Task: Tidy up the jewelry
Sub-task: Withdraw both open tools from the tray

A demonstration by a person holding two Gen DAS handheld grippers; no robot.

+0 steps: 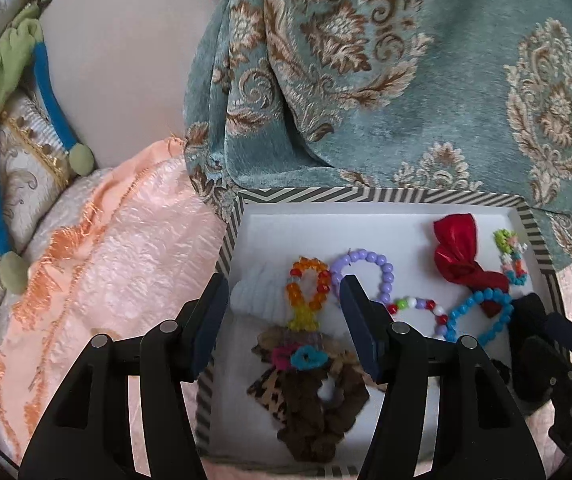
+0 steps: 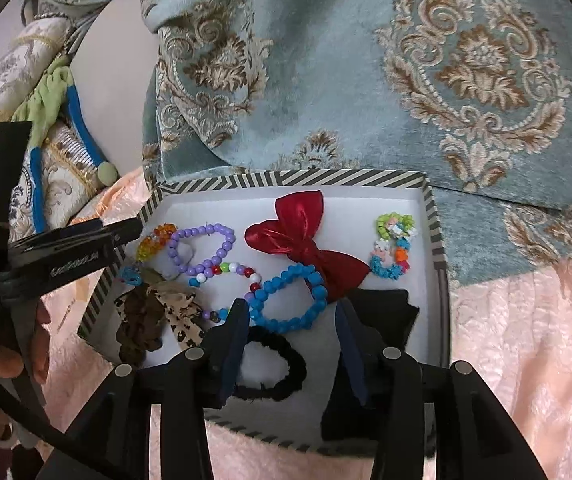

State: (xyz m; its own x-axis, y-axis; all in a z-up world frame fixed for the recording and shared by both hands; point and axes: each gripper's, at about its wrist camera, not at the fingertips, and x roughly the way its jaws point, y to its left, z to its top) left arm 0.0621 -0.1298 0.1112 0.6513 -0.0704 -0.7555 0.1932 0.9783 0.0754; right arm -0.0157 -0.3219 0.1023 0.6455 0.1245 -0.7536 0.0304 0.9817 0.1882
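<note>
The jewelry is lying in a striped-rim box (image 2: 436, 236) that is resting on peach bedding (image 2: 526, 340), not a table. The left tongs (image 1: 282, 312) are hanging with their jaws apart and empty over the orange-yellow bead bracelet (image 1: 306, 292), beside the purple bead bracelet (image 1: 370, 270). The right tongs (image 2: 292, 320) are likewise gaping with nothing between them, over the blue bead bracelet (image 2: 290, 300) and a black scrunchie (image 2: 274, 368). The beaded loops are looking light, hard and probably slippery, strung limp, so pinching across one strand of the loop seems safer than squeezing a single bead. The red satin bow (image 2: 306, 236) and leopard scrunchie (image 2: 154, 312) are looking soft and forgiving anywhere. The small multicolour bead piece (image 2: 394, 246) is sitting near the box's right wall.
</note>
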